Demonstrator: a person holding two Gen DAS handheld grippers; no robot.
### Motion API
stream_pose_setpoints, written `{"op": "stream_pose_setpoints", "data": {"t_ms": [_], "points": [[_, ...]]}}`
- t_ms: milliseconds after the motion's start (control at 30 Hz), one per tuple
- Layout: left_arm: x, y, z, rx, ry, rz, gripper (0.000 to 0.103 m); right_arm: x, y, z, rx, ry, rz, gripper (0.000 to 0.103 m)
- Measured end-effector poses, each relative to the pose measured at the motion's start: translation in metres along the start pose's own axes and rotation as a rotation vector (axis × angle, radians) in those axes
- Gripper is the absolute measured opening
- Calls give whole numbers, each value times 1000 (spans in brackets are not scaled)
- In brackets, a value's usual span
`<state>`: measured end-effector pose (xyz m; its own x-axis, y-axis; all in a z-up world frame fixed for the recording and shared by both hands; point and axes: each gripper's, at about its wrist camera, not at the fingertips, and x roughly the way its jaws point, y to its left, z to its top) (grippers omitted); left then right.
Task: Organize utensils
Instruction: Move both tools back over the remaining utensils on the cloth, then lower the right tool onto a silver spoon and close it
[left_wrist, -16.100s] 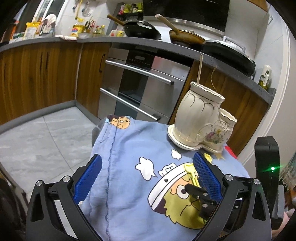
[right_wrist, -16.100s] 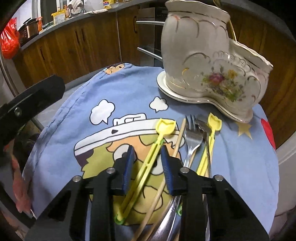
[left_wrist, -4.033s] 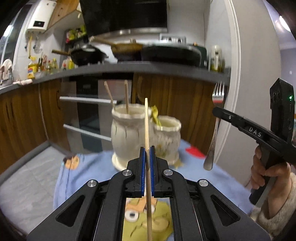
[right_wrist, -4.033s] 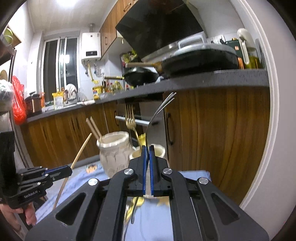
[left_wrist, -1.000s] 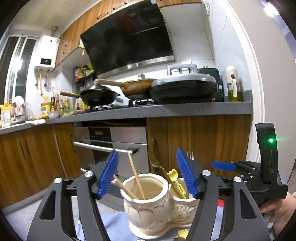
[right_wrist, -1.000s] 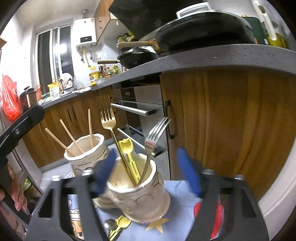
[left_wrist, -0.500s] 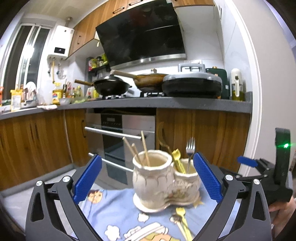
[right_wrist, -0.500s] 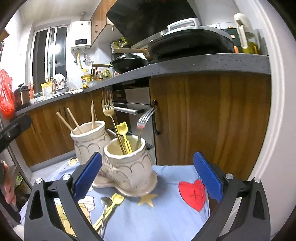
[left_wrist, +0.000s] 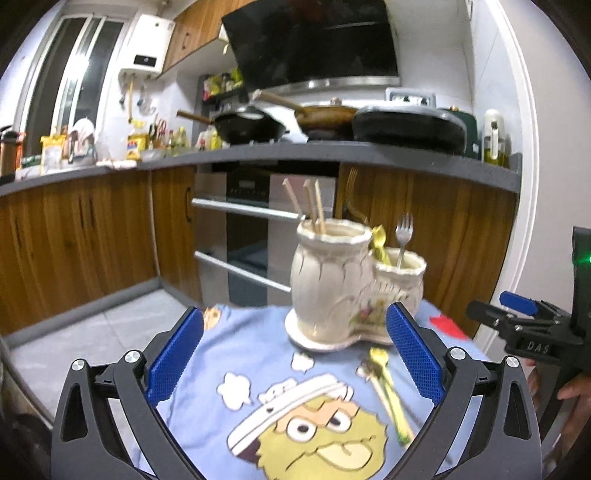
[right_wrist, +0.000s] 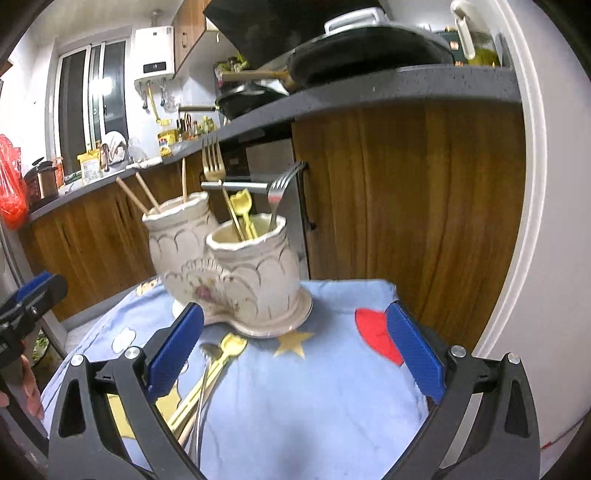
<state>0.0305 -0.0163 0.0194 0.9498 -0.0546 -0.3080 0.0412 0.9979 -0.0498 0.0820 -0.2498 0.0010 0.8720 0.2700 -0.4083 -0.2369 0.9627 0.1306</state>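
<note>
Both grippers were empty at this moment: your left gripper (left_wrist: 293, 363) and your right gripper (right_wrist: 293, 360) each had their jaws spread wide, pinching nothing, above the blue cartoon-print cloth (left_wrist: 258, 354) that covered the table.

The two-compartment ceramic holder (right_wrist: 225, 273) stood upright on its attached saucer at the far side of the cloth. Its taller compartment held three wooden chopsticks (left_wrist: 314, 212). Its shorter compartment held a gold fork (right_wrist: 213, 166), a steel fork (right_wrist: 279, 192) and a yellow plastic utensil (right_wrist: 242, 203).

Several utensils were not yet sorted. A yellow plastic utensil pair (right_wrist: 212, 373) and a steel spoon (right_wrist: 207, 369) lay crossed on the cloth just in front of the saucer.

Risks you faced from this position:

1. Because the loose pieces overlapped, closing the jaws on one would probably have dragged or lifted its neighbour.
2. Thin, flat handles on soft cloth invited a pinch of fabric; a snagged cloth could have tugged the holder.
3. The standing forks leaned outward, so a careless insertion into the shorter compartment could have knocked them or tipped the holder.
</note>
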Motion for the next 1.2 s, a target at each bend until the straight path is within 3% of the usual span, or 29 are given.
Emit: {"op": "stream_pose_setpoints", "data": {"t_ms": [467,567,733,800,967,1200], "points": [[23,22,-34,-19,182,6,98,20,39,-21,-114,163,90,96],[26,23,-39,-4,195,2,98,27,53,-26,-158,213,115,82],[32,23,-44,-3,214,-17,98,42,66,-31,-185,255,119,47],[33,22,-44,-5,219,-29,98,50,69,-31,-179,285,131,40],[34,21,-44,-6,223,-51,98,65,74,-28,-149,359,168,28],[37,20,-44,-14,234,-78,98,84,83,-28,-200,405,93,22]]}}
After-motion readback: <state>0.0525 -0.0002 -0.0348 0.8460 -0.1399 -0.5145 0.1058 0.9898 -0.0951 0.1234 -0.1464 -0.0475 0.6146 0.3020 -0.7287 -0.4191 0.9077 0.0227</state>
